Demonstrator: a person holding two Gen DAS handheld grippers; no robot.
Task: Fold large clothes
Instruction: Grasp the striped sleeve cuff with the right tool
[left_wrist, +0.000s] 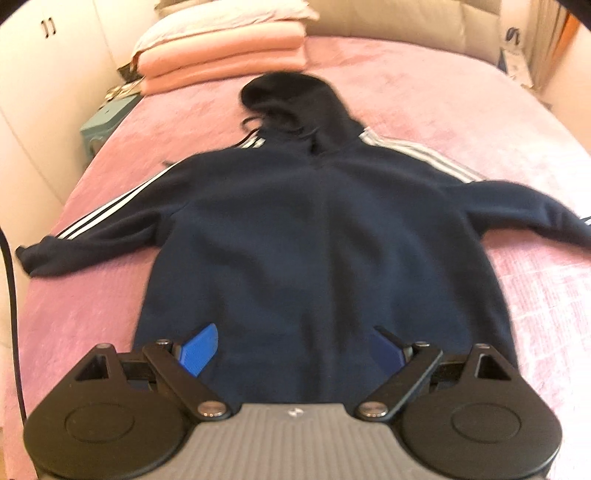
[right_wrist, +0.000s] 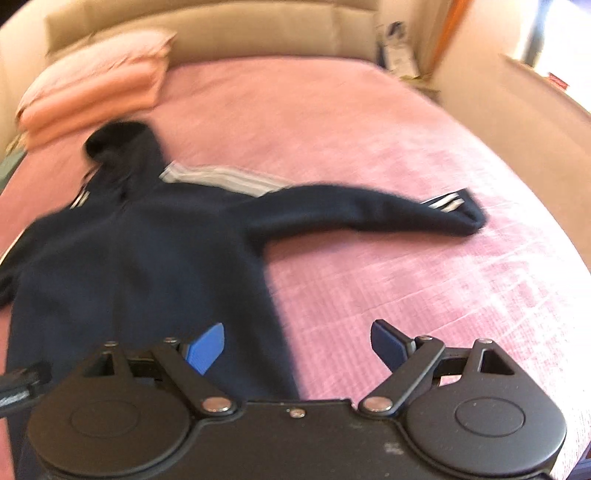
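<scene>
A dark navy hoodie (left_wrist: 314, 229) with white stripes on its sleeves lies spread flat on the pink bedcover (left_wrist: 443, 122), hood pointing to the headboard, both sleeves stretched out sideways. In the right wrist view the same hoodie (right_wrist: 140, 258) fills the left half, and its right sleeve (right_wrist: 369, 214) reaches across the cover. My left gripper (left_wrist: 295, 347) hovers over the hoodie's lower hem, open, nothing between its blue pads. My right gripper (right_wrist: 297, 343) hangs open over the hoodie's right bottom edge, with nothing held.
A stack of folded pink blankets with a pillow (left_wrist: 221, 48) sits at the head of the bed, left of the hood. A padded beige headboard (right_wrist: 258, 33) runs behind. A small teal stool (left_wrist: 107, 118) stands beside the bed on the left. A black cable (left_wrist: 9, 295) hangs at the left edge.
</scene>
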